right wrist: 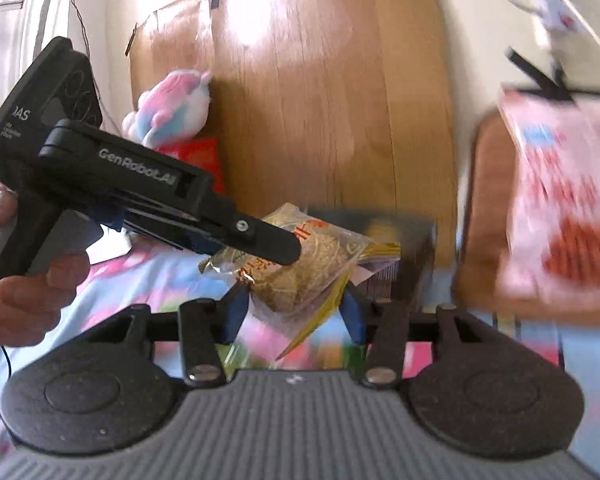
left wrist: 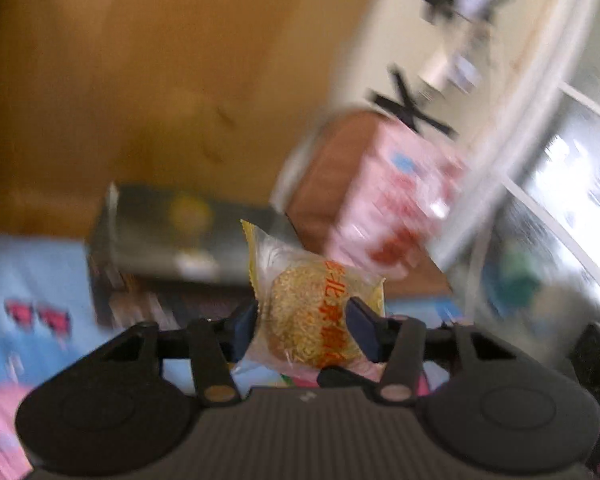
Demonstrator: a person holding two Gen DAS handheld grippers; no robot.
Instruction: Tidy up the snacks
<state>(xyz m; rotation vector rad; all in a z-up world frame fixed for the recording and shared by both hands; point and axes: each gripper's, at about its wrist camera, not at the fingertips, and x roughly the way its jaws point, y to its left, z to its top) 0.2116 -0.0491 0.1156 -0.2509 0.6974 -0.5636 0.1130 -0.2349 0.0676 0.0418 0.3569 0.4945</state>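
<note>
Left wrist view: a clear snack packet (left wrist: 312,312) with yellow crimped ends and a round golden noodle cake inside sits at the lower centre of the frame, between the blue pads of the left gripper (left wrist: 306,326). Its long axis runs from the upper left, where a yellow sealed edge rises, down to the lower right; red lettering runs down its right half. Both pads press on the packet's sides, so the jaws are clamped on it. Behind it, blurred, lie a dark box (left wrist: 168,248) left of centre and a pink bag (left wrist: 396,200) against a brown board at the right. A light blue patterned cloth (left wrist: 32,280) fills the lower left.

Right wrist view: the same snack packet (right wrist: 300,268) hangs at centre, tilted, its long axis running from left to right with the right yellow end higher. The left gripper (right wrist: 284,246) reaches in from the upper left, slanting downward to the right, held by a hand (right wrist: 24,296) at the left edge, its upper finger lying over the packet. The right gripper (right wrist: 294,312) points at the packet from below; its blue pads stand apart on either side of the packet's lower corner, and whether they touch it cannot be told. A pastel plush toy (right wrist: 172,108) leans on the wooden panel (right wrist: 320,100) at the upper left.
</note>
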